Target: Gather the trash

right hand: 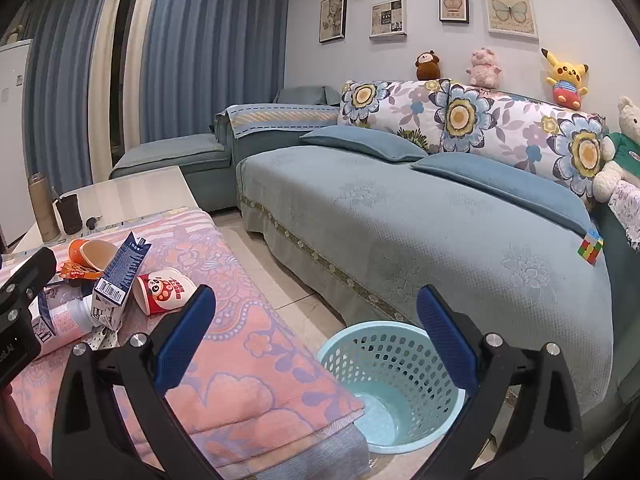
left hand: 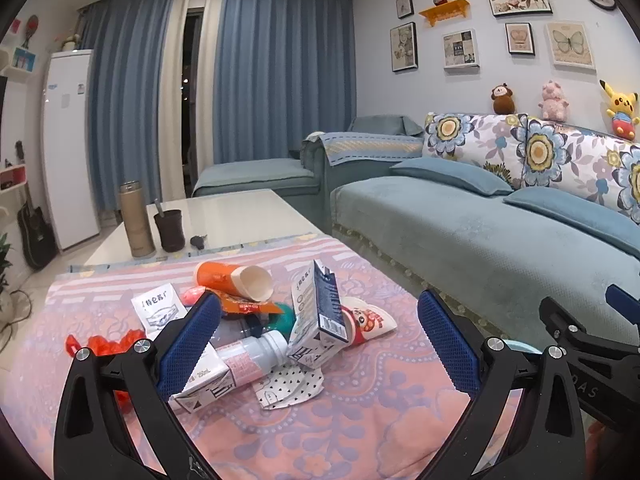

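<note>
A heap of trash lies on the pink flowered cloth (left hand: pixel 360 420): an orange paper cup (left hand: pixel 234 280) on its side, a crushed blue-and-white milk carton (left hand: pixel 318 312), a white plastic bottle (left hand: pixel 256 354), a panda paper cup (left hand: pixel 368 322), a white sachet (left hand: pixel 158 306) and red wrappers (left hand: pixel 110 344). My left gripper (left hand: pixel 318 344) is open and empty, just above and in front of the heap. My right gripper (right hand: pixel 316 340) is open and empty, above the light blue mesh basket (right hand: pixel 384 364) on the floor. The carton (right hand: pixel 120 276) and panda cup (right hand: pixel 166 290) show at its left.
A gold flask (left hand: pixel 136 220), a dark cup (left hand: pixel 170 230) and keys (left hand: pixel 199 241) stand on the white table behind the cloth. A blue sofa (right hand: pixel 400 220) with cushions runs along the right; a puzzle cube (right hand: pixel 591 249) lies on it. A white fridge (left hand: pixel 68 144) stands far left.
</note>
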### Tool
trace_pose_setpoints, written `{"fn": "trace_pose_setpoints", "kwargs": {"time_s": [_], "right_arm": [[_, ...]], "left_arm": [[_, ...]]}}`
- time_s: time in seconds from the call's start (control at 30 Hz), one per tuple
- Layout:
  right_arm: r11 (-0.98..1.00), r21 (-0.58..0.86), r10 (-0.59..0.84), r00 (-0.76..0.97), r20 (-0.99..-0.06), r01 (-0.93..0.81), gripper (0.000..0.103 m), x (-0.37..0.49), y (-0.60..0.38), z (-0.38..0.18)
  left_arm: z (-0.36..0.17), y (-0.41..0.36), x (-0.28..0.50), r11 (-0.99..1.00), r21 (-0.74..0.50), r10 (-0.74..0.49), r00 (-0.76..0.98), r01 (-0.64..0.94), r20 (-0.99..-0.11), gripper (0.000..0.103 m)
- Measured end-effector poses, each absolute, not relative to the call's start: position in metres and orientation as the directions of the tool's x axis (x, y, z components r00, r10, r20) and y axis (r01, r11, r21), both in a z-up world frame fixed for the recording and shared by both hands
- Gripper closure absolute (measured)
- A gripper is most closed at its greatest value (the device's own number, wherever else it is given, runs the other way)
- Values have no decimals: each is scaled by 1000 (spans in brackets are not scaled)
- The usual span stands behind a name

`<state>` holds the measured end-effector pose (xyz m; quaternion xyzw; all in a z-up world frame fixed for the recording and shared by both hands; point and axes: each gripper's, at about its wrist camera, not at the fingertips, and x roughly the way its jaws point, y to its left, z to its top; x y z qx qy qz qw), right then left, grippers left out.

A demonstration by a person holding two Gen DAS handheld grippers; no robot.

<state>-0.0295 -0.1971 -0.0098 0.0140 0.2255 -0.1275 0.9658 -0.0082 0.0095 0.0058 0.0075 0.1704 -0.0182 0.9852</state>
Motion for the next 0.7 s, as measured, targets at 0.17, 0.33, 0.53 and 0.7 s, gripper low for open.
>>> {"fn": "trace_pose_setpoints", "kwargs": {"time_s": [0.17, 0.33, 0.53, 0.7], "right_arm": [[967, -44, -244, 866, -436, 250, 8, -30, -194, -9], [967, -47, -245, 871, -427, 249, 8, -32, -192, -7], [968, -43, -239, 868, -436, 245, 8, -30, -193, -6], [969, -38, -235, 866, -441, 244, 8, -29, -194, -6]], "left_arm": [[6, 9, -10, 999, 7, -34, 942, 39, -333, 8], [7, 11, -11, 999, -2, -36, 945, 37, -326, 8], [7, 11, -10, 999, -2, -35, 943, 37, -330, 8], [7, 14, -10, 999, -5, -35, 944, 35, -329, 8]]}}
